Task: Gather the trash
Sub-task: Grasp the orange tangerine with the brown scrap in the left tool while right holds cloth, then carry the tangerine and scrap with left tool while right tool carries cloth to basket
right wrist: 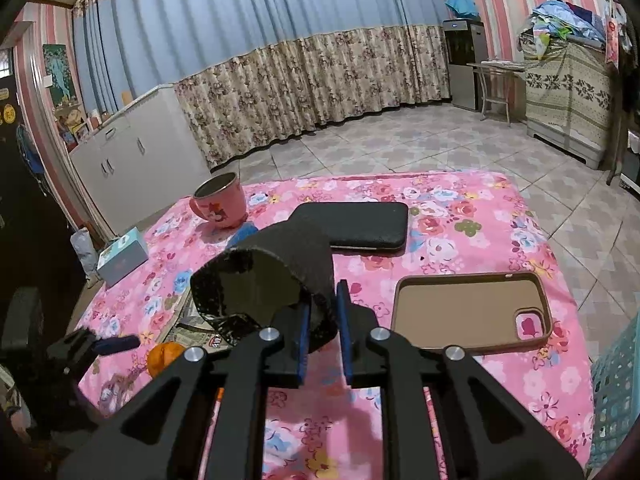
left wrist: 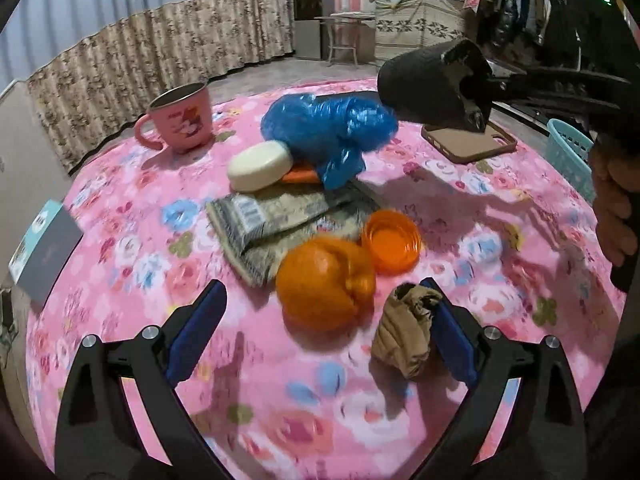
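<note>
Trash is lying scattered on the pink floral cloth (left wrist: 120,240) covering a table in a room with blue curtains and tiled floor. Using the one pink mug (left wrist: 180,120) as landmark: the blue plastic bag (left wrist: 328,132) is sitting just right of it, a crumpled wrapper (left wrist: 272,220) nearer the camera, its barcode print unreadable. The right gripper (right wrist: 323,320) is pinching one black curled scrap (right wrist: 260,280), lifted above the cloth. The left gripper (left wrist: 324,328) is hanging wide open around an orange (left wrist: 320,284) and a tan wad (left wrist: 404,336).
</note>
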Demonstrator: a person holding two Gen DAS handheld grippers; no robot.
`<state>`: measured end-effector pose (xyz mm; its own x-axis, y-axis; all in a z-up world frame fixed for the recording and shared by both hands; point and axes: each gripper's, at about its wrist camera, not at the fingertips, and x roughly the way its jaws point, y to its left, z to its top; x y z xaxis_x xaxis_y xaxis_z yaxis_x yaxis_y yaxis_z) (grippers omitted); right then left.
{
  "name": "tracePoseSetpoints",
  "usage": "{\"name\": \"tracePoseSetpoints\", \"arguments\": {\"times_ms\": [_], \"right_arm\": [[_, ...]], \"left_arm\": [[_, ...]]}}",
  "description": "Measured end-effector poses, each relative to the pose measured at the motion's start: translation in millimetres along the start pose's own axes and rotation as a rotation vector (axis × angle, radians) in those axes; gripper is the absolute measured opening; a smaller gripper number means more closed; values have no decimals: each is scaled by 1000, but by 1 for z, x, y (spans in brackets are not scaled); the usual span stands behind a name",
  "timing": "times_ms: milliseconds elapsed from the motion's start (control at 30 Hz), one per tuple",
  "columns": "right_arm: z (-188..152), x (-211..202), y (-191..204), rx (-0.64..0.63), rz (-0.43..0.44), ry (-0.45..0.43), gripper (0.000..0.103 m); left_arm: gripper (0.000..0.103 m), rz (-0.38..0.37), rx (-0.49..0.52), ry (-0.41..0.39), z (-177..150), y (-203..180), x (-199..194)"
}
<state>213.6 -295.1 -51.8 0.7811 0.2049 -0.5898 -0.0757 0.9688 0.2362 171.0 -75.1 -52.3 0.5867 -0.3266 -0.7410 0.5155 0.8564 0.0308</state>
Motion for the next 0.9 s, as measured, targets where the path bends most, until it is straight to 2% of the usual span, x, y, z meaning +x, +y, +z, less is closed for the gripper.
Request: {"name": "tracePoseSetpoints", "arguments": {"times_ms": [133,167,233,400,467,567,633,700,767,900], "right_arm": [[0,1,-2,7,0,0,14],[1,1,-2,10,0,2,14],[0,1,-3,12,0,3,14],[0,2,-4,15,2,11,14],[0,2,-4,16,5,9,14],[-1,3,-4,17,6,10,14],[-1,3,-4,15,3,11,14],[-2,3,-4,16,7,10,14],[-2,3,-4,13,6,9,14],[-1,-1,-2,1,5,-5,14]], "left_arm": [[90,-31,15,11,8,-6,13],[85,-59,4,21,7,-8,15],[81,-67,4,23,7,-10,15],[66,-120,-123,37,2,11,15],[66,-150,-161,47,0,16,18],[72,-166,-193,57,-3,19,22],[65,-174,-195,59,-2,20,22],[47,-200,-200,56,-1,20,21],[40,-204,-207,50,-2,21,19],[36,-206,-172,38,-1,14,13]]}}
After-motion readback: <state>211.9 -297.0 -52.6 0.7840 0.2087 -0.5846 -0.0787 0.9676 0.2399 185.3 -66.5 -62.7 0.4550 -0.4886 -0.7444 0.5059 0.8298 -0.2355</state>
